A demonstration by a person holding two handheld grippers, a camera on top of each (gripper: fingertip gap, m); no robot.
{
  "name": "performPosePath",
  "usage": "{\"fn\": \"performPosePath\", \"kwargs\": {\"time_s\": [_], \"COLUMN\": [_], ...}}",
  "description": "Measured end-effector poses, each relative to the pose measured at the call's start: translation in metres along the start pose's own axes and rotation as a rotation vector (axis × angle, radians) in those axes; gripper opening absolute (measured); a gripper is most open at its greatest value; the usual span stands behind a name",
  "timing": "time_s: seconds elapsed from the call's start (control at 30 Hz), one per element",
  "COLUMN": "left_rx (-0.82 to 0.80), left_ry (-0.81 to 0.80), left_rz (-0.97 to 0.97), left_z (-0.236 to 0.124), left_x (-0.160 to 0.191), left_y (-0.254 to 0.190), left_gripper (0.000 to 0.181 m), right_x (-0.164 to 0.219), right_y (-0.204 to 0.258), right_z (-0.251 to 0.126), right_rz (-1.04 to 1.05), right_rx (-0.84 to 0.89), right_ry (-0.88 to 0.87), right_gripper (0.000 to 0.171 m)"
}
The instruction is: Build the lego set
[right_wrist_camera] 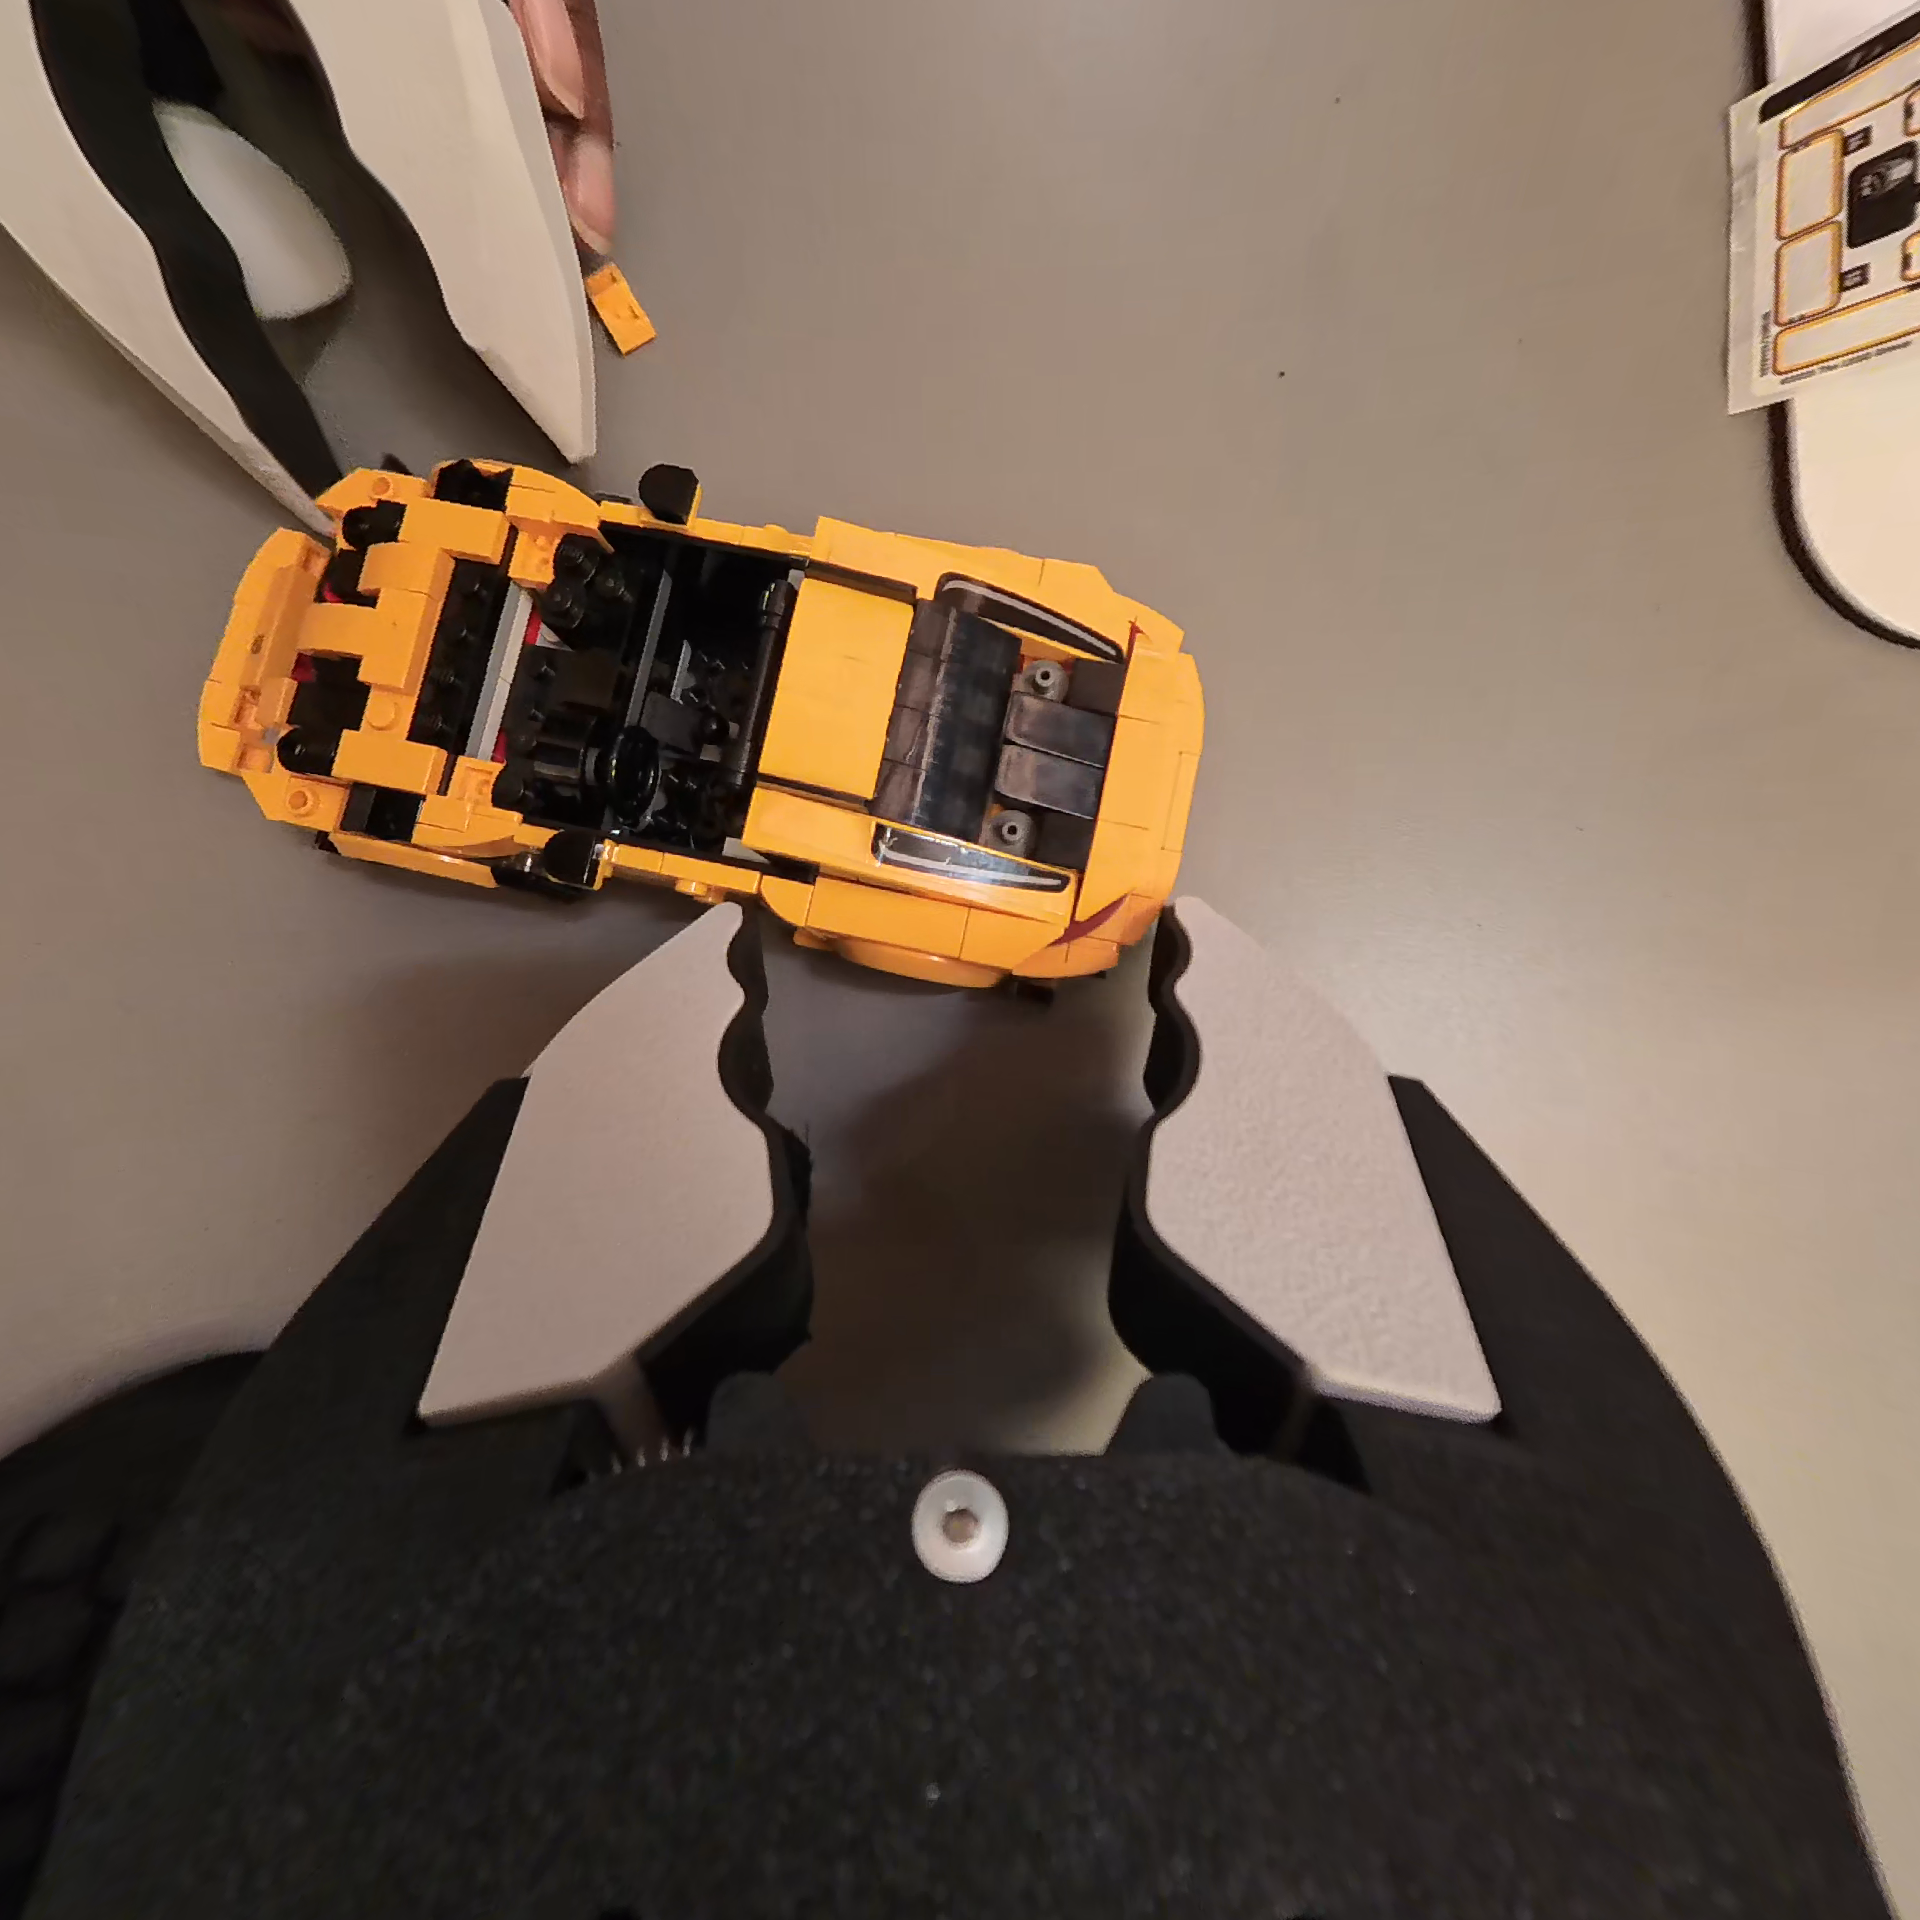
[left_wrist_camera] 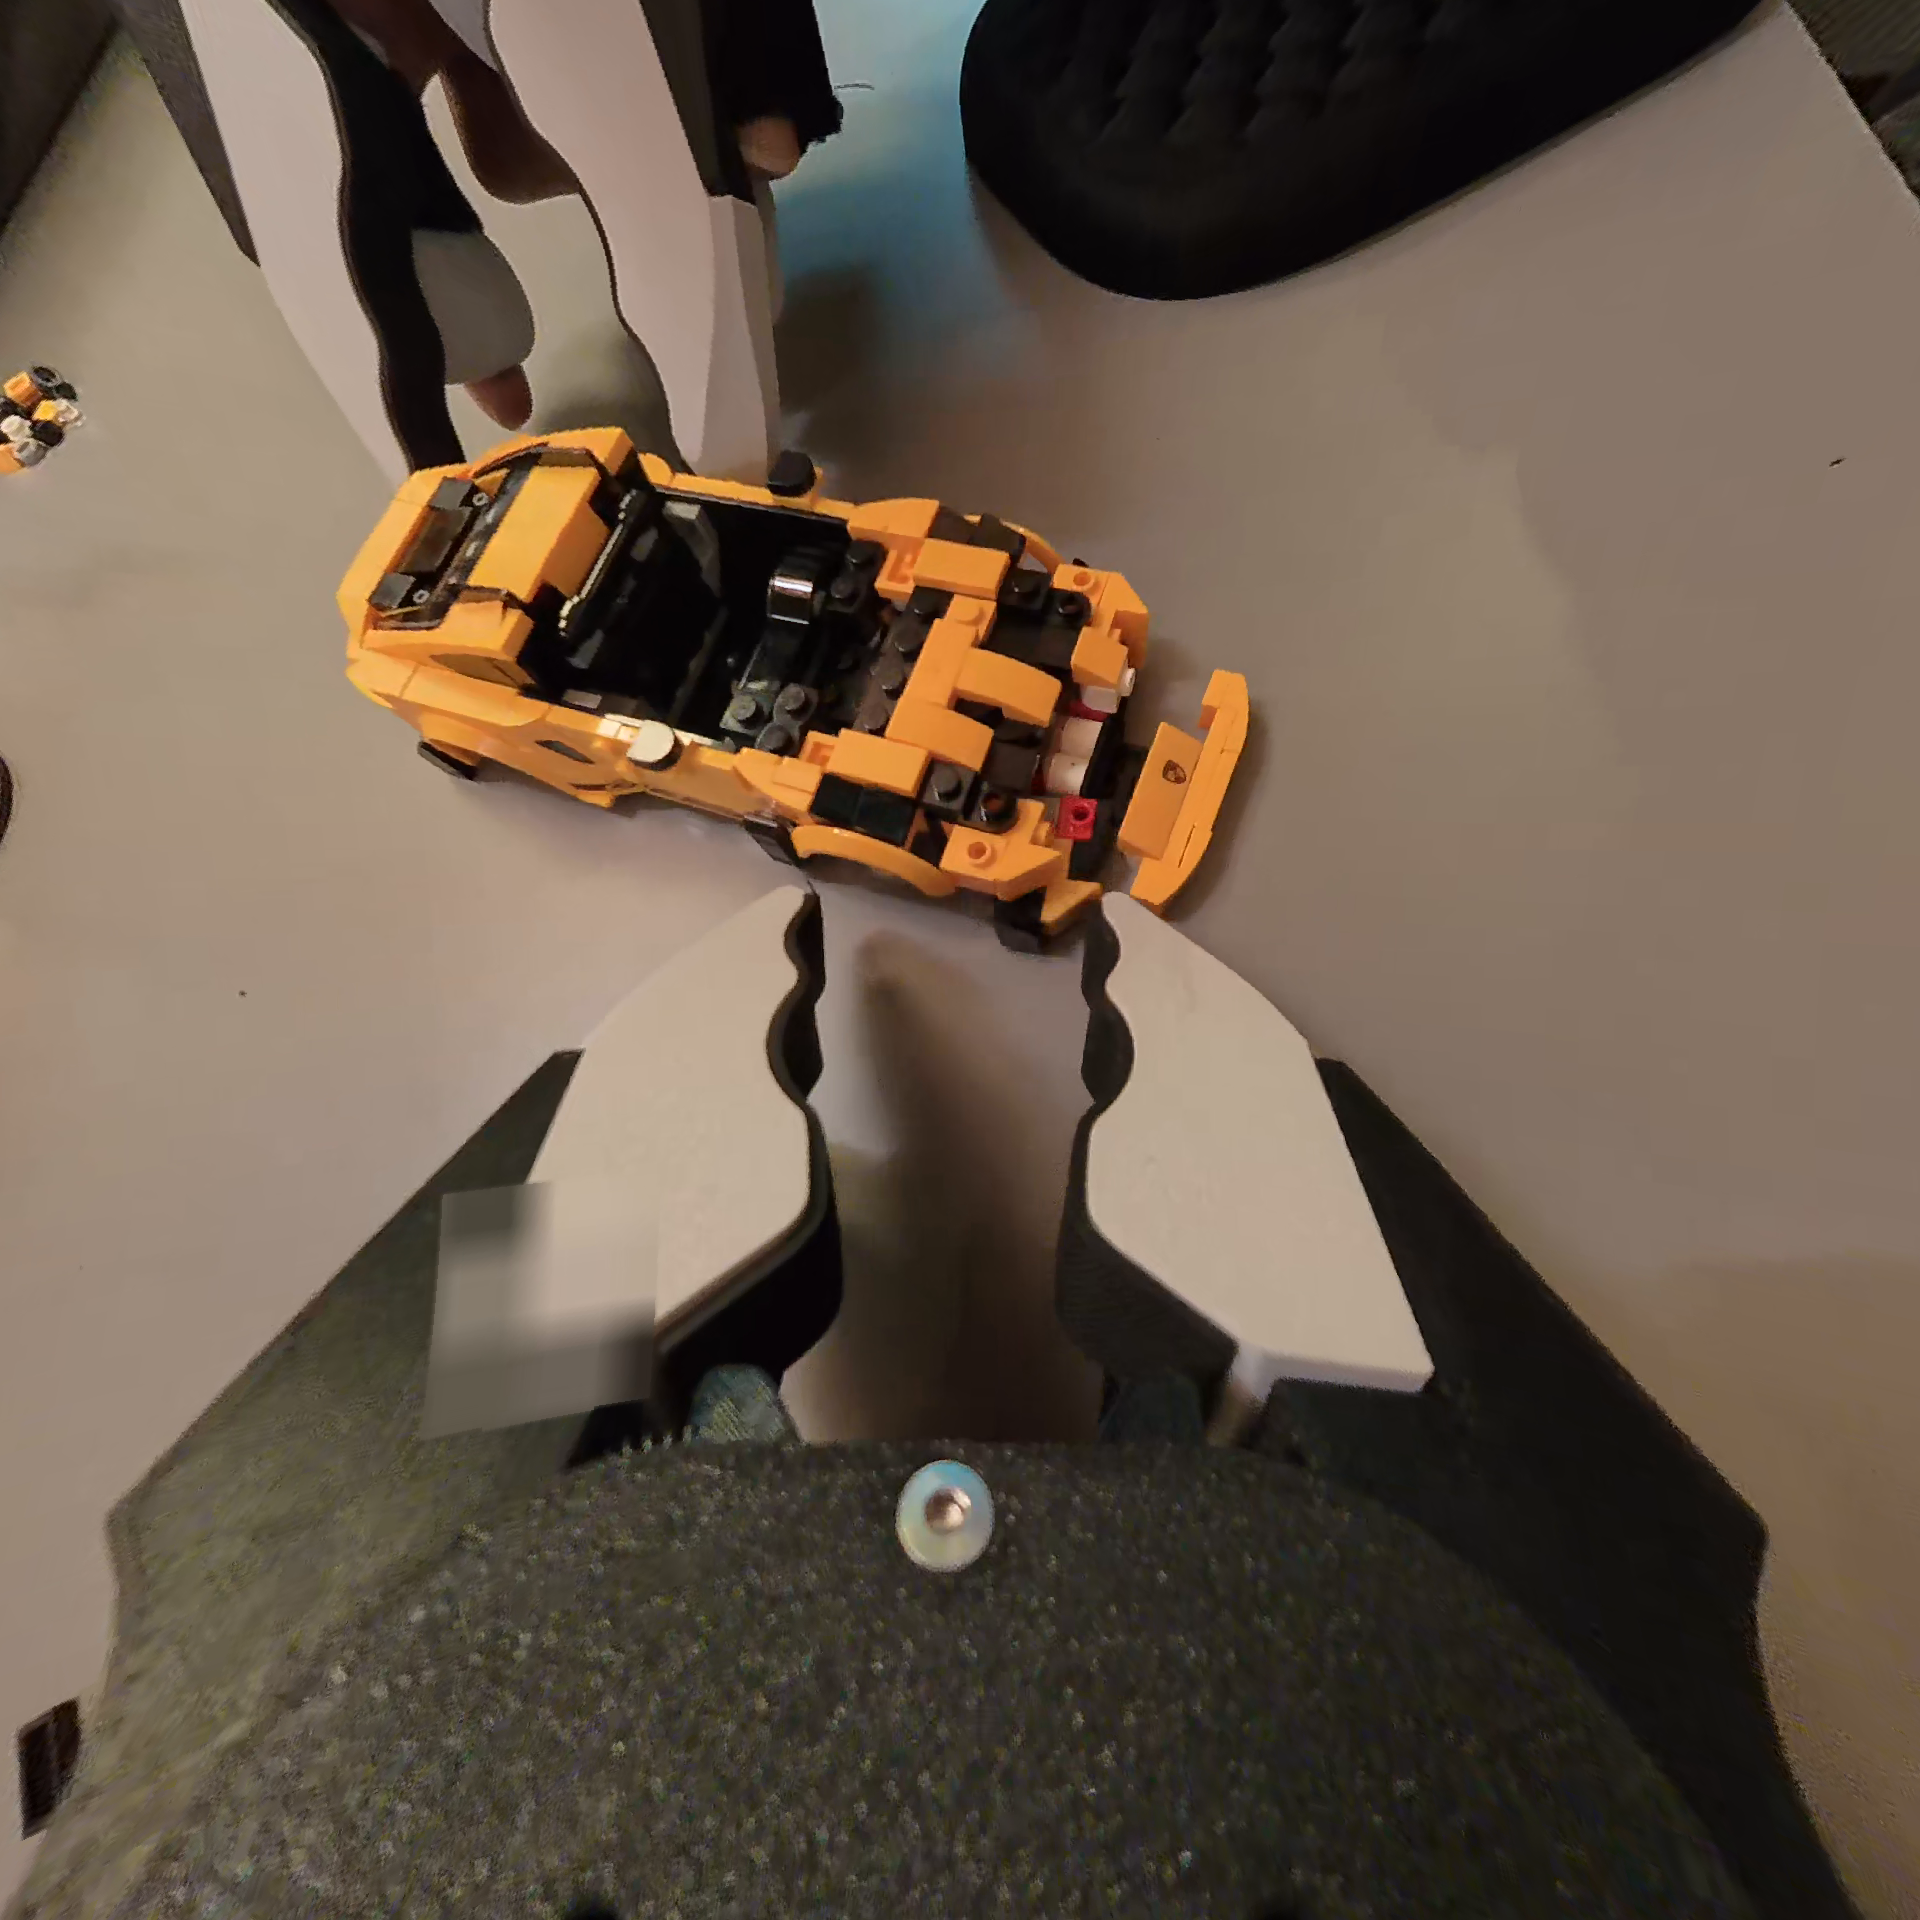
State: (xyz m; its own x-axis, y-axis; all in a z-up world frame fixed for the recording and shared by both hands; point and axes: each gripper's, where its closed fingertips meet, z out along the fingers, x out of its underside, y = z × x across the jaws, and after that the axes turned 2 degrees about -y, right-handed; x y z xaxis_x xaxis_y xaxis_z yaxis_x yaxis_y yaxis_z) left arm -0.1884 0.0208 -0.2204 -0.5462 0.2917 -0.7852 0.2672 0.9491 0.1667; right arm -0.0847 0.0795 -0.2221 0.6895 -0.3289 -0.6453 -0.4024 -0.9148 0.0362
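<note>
An orange and black lego car lies on the grey table, with its roof off and its black cabin showing. An orange rear wing hangs tilted at its tail. My left gripper is open and empty, its fingertips just short of the car's rear flank. In the right wrist view the car lies crosswise, and my right gripper is open and empty by its front flank. The left gripper shows there at the tail, one fingertip touching the rear corner. The right gripper shows at the nose.
A small loose orange piece lies by the left gripper's finger. Several small pieces sit at the far left. A black cushion lies at the back right. A sticker sheet rests on a white, black-edged object.
</note>
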Motion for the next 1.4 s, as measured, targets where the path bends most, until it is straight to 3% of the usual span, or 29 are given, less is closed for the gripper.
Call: {"fn": "performPosePath", "kwargs": {"time_s": [0.5,0.7,1.4], "left_rx": [-0.083,-0.066,-0.130], "left_ry": [0.044,0.032,0.025], "left_rz": [0.062,0.010,0.130], "left_z": [0.000,-0.003,0.007], "left_x": [0.000,0.001,-0.009], "left_y": [0.002,-0.002,0.004], "left_gripper": [0.043,0.047,0.056], "right_x": [0.002,0.002,0.001], "right_y": [0.001,-0.001,0.005], "right_z": [0.002,0.002,0.006], "right_rz": [0.014,0.018,-0.025], "right_rx": [-0.029,-0.027,-0.071], "right_ry": [-0.009,-0.014,-0.007], "right_gripper": [0.072,0.073,0.076]}}
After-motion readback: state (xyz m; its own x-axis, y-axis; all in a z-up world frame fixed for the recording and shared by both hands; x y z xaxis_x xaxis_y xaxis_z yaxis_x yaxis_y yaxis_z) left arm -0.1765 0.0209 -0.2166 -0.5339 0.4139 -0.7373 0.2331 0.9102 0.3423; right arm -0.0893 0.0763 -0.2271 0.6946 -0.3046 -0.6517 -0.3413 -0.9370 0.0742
